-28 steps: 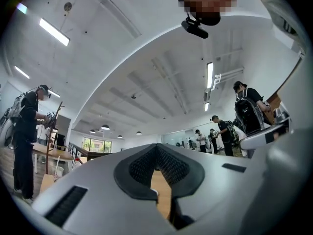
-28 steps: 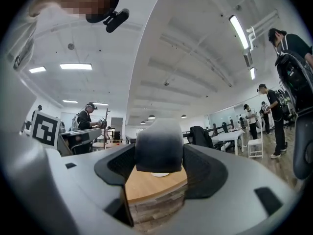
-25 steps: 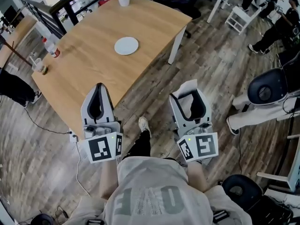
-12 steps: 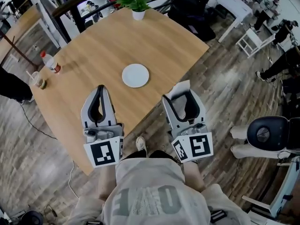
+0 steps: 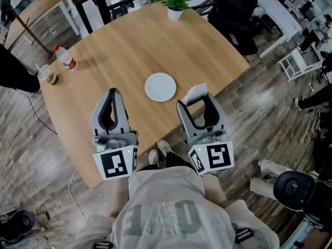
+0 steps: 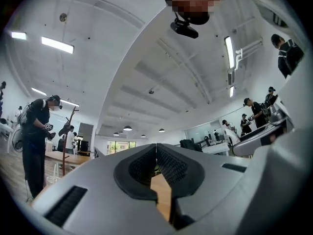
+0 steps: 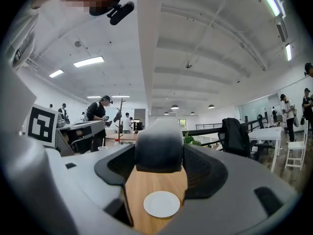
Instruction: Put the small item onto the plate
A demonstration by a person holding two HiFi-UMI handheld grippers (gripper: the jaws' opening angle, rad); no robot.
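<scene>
A round white plate (image 5: pixel 160 86) lies on the wooden table (image 5: pixel 119 40), just ahead of both grippers. My right gripper (image 5: pixel 196 102) hangs over the table's near edge, shut on a small white blocky item (image 5: pixel 196 92) that sticks out past its tips. In the right gripper view the item (image 7: pixel 159 143) fills the gap between the pads of the right gripper (image 7: pixel 160 164), with the plate (image 7: pixel 162 204) below it. My left gripper (image 5: pixel 111 95) is over the table left of the plate. In the left gripper view the left gripper (image 6: pixel 156 148) has its jaw tips together and empty.
A potted plant (image 5: pixel 175 1) stands at the table's far edge. A bottle with a red label (image 5: pixel 65 58) and a cup (image 5: pixel 45 74) sit at its left corner. Several people, chairs (image 5: pixel 293 64) and desks surround the table on a wooden floor.
The person has stepped closer to the table. The plate now lies just ahead of the grippers, and both grippers reach over the near edge. The jaws look unchanged.
</scene>
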